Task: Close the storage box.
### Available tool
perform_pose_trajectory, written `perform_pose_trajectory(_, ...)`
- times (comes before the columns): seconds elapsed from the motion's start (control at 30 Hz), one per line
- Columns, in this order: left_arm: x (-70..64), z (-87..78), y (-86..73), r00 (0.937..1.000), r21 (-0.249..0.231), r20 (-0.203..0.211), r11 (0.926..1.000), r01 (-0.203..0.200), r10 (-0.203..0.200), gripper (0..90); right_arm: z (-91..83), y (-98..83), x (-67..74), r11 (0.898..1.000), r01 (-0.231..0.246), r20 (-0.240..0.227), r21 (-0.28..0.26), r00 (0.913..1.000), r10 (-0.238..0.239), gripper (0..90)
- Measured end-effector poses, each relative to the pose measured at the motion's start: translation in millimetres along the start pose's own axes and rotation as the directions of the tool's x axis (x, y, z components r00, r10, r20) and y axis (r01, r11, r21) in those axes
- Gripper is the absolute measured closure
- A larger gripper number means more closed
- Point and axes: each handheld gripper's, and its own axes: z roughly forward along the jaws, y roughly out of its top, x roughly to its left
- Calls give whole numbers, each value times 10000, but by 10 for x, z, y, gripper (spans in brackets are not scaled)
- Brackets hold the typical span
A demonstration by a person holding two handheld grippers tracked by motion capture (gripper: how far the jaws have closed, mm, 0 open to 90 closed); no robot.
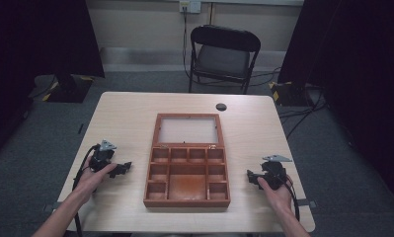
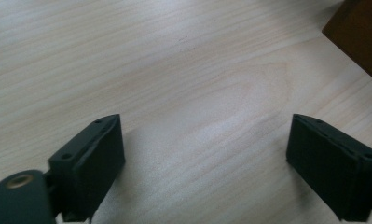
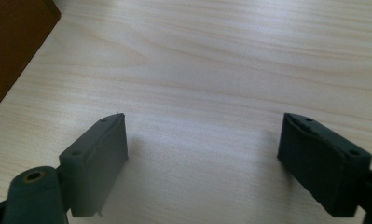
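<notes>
The open wooden box [image 1: 187, 170] lies between my left gripper [image 1: 119, 169] and right gripper [image 1: 254, 177]; both gape wide, seemingly holding nothing.

Your 2 forearms enter from bottom of high view, well apart. Your left hand [image 1: 93, 173] holds left gripper [image 1: 124, 168], jaws pointing inward to your right, spread wide, nothing between them. Your right hand [image 1: 276, 190] holds right gripper [image 1: 250, 177], jaws pointing inward to your left, likewise spread, empty
</notes>
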Motion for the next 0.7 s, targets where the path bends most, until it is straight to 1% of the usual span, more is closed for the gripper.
perform_pose_trajectory(0.03,10,-11,5,10000,98,69,9999,-27,26,173,-10,7,-1,9999,-55,-50,-99,10000,54,156)
perform_pose_trajectory(0.07,10,-18,8,9999,120,94,9999,50,-51,167,-34,19,-18,9997,-156,-236,-189,9996,151,151)
perform_pose_trajectory(0.1,5,-25,11,9998,16,128,9999,156,-156,167,-49,26,-27,9997,-158,-220,-205,9996,154,143)
perform_pose_trajectory(0.13,11,-45,21,10000,-14,84,10000,27,-27,171,-66,37,-27,9999,-52,-93,-101,9999,51,149)
perform_pose_trajectory(0.17,6,-62,30,10000,-163,71,9999,25,-24,176,-79,49,-28,10000,56,-65,-59,10000,-57,147)
perform_pose_trajectory(0.2,0,-76,38,9997,-337,195,9994,122,-116,179,-88,63,-20,9999,71,-58,-102,10000,-71,148)
perform_pose_trajectory(0.23,0,-91,49,9995,-395,302,9992,115,-103,179,-102,80,-19,9996,231,-157,-131,9996,-233,147)
perform_pose_trajectory(0.27,-11,-99,59,9993,-479,356,9987,168,-151,179,-116,98,-9,9992,369,-142,-162,9992,-372,148)
perform_pose_trajectory(0.3,-21,-111,73,9994,-545,350,9985,105,-86,179,-128,116,0,9982,577,-164,-192,9982,-580,151)
perform_pose_trajectory(0.37,-33,-121,88,9992,-619,394,9981,51,-27,179,-157,155,11,9978,563,-420,-351,9974,-578,166)
perform_pose_trajectory(0.4,-61,-145,126,9991,-693,429,9976,17,13,179,-169,179,16,9969,706,-416,-358,9965,-721,183)
perform_pose_trajectory(0.43,-61,-145,126,9991,-693,429,9976,17,13,179,-183,206,26,9960,834,-421,-325,9955,-847,193)
perform_pose_trajectory(0.47,-88,-166,170,9975,-944,710,9955,39,28,179,-193,234,35,9947,937,-392,-423,9947,-953,193)
perform_pose_trajectory(0.53,-114,-189,216,9970,-1189,775,9928,128,-36,172,-206,292,46,9948,923,-587,-423,9938,-947,197)
perform_pose_trajectory(0.57,-126,-191,238,9963,-1219,849,9923,212,-108,172,-212,315,58,9946,949,-579,-426,9936,-973,199)
perform_pose_trajectory(0.6,-130,-193,266,9961,-1092,884,9940,28,69,171,-216,337,66,9957,880,-666,-278,9937,-896,196)
perform_pose_trajectory(0.63,-130,-193,266,9961,-1092,884,9940,28,69,170,-216,337,66,9957,880,-666,-278,9937,-896,196)
perform_pose_trajectory(0.67,-146,-200,325,9961,-1142,871,9934,-70,170,171,-203,386,74,9982,333,-1137,503,9931,-274,195)
perform_pose_trajectory(0.7,-156,-203,355,9963,-1331,856,9911,50,64,170,-193,412,81,9976,274,-1287,636,9915,-190,202)
